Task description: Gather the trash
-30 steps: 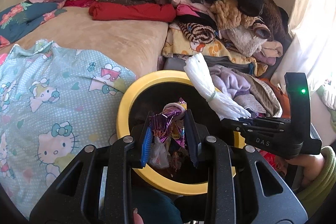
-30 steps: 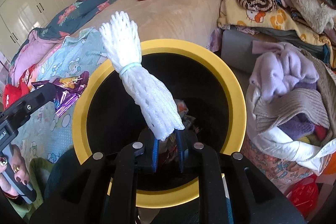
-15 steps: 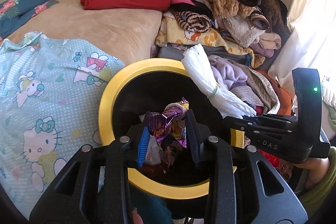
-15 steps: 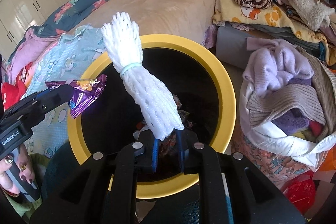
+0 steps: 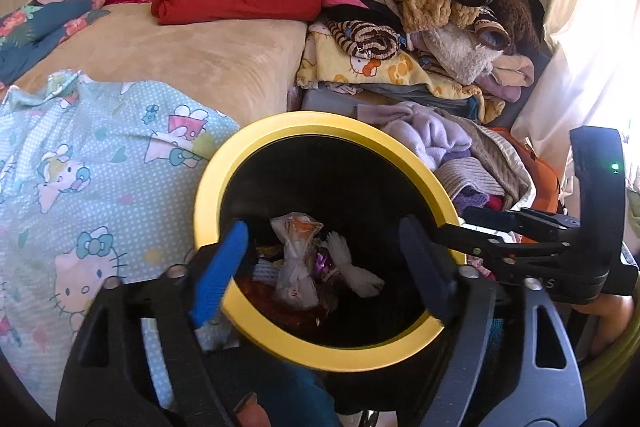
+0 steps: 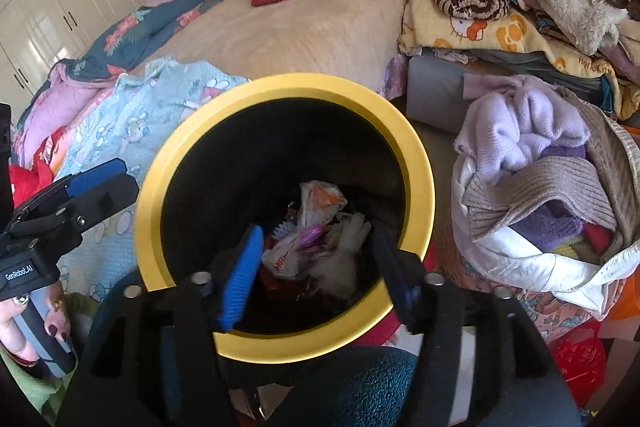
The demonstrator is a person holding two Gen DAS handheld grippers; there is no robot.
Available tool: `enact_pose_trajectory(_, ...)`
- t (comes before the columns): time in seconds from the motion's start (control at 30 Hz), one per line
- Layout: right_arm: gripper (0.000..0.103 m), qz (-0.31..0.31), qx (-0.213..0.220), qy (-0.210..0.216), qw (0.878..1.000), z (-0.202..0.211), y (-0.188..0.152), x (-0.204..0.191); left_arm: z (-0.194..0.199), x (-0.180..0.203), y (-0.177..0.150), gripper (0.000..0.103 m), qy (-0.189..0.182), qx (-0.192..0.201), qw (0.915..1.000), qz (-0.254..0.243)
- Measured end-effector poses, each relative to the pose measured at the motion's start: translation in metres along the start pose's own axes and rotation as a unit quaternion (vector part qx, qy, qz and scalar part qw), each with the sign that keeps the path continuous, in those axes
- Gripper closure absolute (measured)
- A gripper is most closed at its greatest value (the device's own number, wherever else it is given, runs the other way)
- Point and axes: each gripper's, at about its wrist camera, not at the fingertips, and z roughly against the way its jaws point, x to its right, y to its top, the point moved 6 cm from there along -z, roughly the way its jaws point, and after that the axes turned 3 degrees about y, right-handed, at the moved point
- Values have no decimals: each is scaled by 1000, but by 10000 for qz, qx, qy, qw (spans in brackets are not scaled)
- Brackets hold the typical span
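Yellow-rimmed bin [image 5: 320, 357]: wrapper [image 5: 323, 261] and foam netting [image 5: 352, 267] newly dropped inside; left tongs [image 5: 324, 267] and right tongs [image 6: 316, 271] opening, empty.

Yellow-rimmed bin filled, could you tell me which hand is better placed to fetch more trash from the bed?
Probably the left gripper: it sits on the bin's bed side. The right gripper is on the clothes-pile side. Both are opening, with nothing between their fingers.

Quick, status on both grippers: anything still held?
Left gripper: jaws opening, nothing between them, over the bin.
Right gripper: jaws opening, nothing held, over the same bin.
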Motion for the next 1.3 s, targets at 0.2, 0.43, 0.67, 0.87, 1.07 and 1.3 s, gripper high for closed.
enact_pose_trajectory(0.2, 20, -92, 335, -105, 9993, 18, 1, -3, 12, -9, 0, 11, 104, 57, 9999, 89)
enact_pose_trajectory(0.43, 6, -187, 776, -353, 9962, 36, 4, -13, 32, -25, -6, 11, 504, 196, 9984, 164)
enact_pose_trajectory(0.67, 6, -211, 1409, -262, 9895, 52, 7, -51, 71, -53, -15, 11, 954, 658, 9930, 231)
enact_pose_trajectory(0.87, 6, 63, 2355, -249, 9715, 72, -2, -98, 111, -76, -31, 11, 1258, 1052, 9859, 339)
enact_pose_trajectory(1.07, 6, 344, 3201, -260, 9464, 91, -24, -135, 147, -94, -47, 11, 1663, 1466, 9746, 329)
enact_pose_trajectory(1.3, 6, 555, 3488, -262, 9352, 98, -34, -146, 167, -99, -63, 11, 1811, 1864, 9651, 326)
